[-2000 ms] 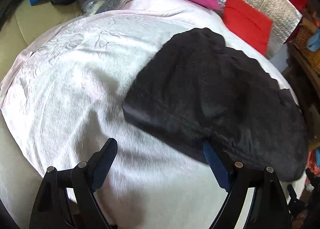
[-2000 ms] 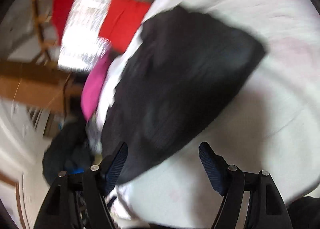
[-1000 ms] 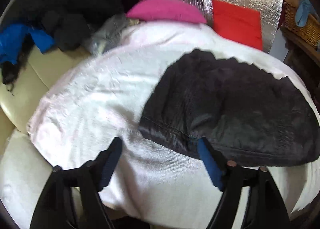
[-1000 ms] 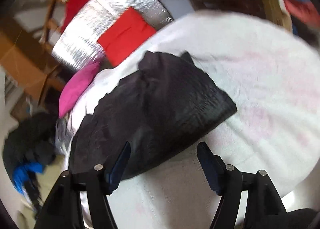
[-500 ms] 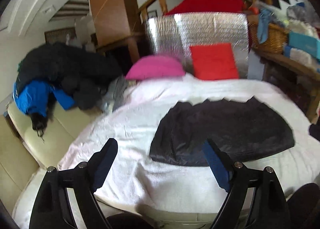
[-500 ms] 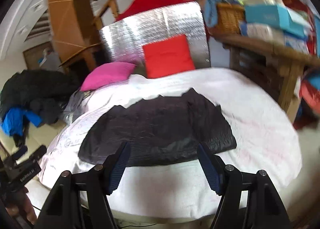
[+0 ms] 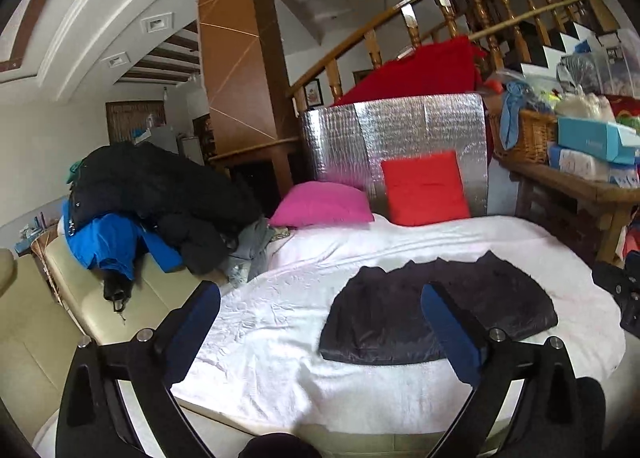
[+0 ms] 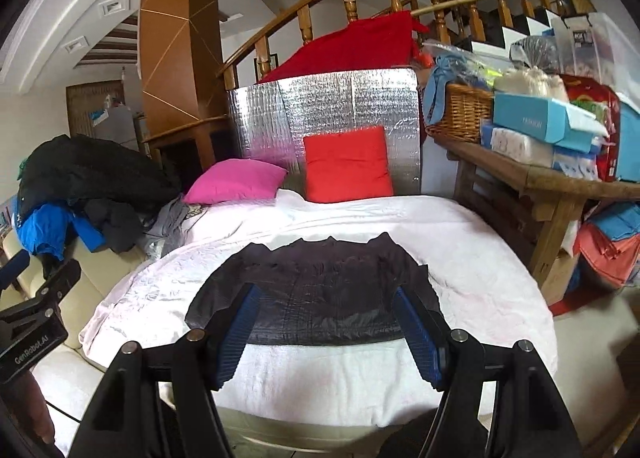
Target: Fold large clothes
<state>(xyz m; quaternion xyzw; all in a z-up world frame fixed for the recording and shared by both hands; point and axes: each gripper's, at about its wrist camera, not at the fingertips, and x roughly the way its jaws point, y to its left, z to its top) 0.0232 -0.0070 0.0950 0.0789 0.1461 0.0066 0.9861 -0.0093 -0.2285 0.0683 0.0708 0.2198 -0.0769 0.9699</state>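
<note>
The folded black quilted garment (image 8: 316,290) lies flat on the white bedsheet (image 8: 460,242), apparently finished, so the left claw (image 7: 320,322) is opening empty and the right claw (image 8: 326,332) hangs open, empty.

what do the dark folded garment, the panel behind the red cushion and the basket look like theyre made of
Dark garment: probably thin synthetic like nylon, going by its faint sheen and fine crinkles.
Panel: reflective foil, quilted, bright silver glare.
Basket: woven wicker or rattan, tan, visible weave.
</note>
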